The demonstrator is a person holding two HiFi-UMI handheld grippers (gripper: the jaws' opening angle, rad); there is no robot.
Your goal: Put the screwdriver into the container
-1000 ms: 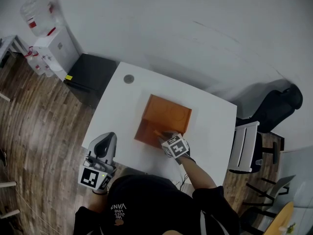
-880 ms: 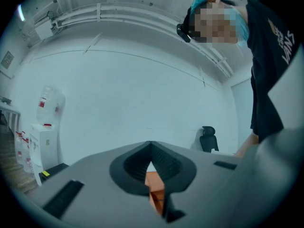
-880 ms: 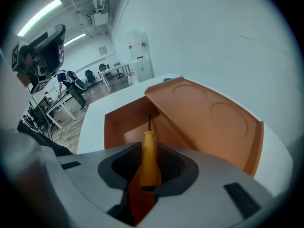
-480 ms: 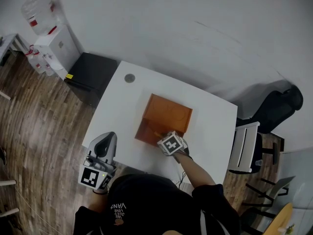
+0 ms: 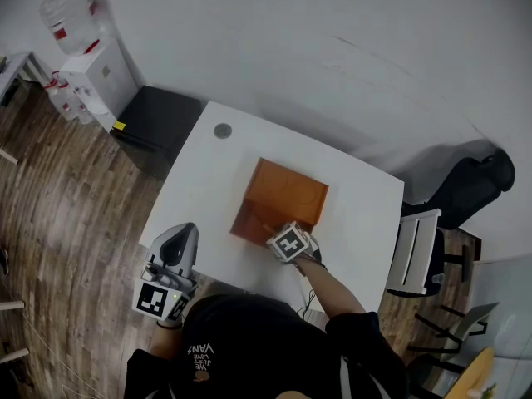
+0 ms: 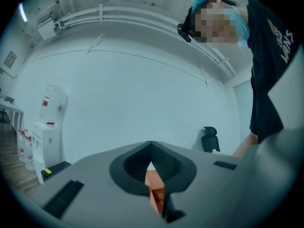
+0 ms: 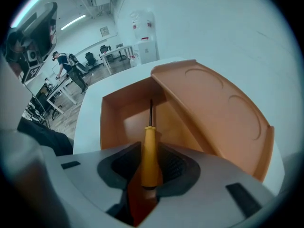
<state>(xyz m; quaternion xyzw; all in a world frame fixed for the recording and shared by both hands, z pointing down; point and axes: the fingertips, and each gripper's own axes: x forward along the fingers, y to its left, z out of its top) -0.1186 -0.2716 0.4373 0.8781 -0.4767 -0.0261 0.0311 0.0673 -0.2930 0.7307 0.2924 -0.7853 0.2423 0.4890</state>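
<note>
An orange container (image 5: 287, 191) stands open on the white table (image 5: 199, 191), its lid (image 7: 213, 109) leaning up at the right. My right gripper (image 5: 273, 229) is at the container's near edge, pointing into it. A screwdriver (image 7: 149, 155) with a yellow handle lies between its jaws, the dark shaft reaching over the container's inside (image 7: 137, 118). The jaws are opening, and the pads still touch the handle. My left gripper (image 5: 184, 235) hangs off the table's near left corner, shut with nothing in it; its own view shows the container (image 6: 156, 190) through the slit below the tips.
A small grey disc (image 5: 222, 130) lies near the table's far left corner. A black cabinet (image 5: 158, 123) and a water dispenser (image 5: 93, 69) stand to the left. A white chair (image 5: 416, 252) and a black office chair (image 5: 478, 179) stand to the right.
My right gripper has tilted and edged slightly towards the container with the screwdriver. The left gripper has stayed in place.
</note>
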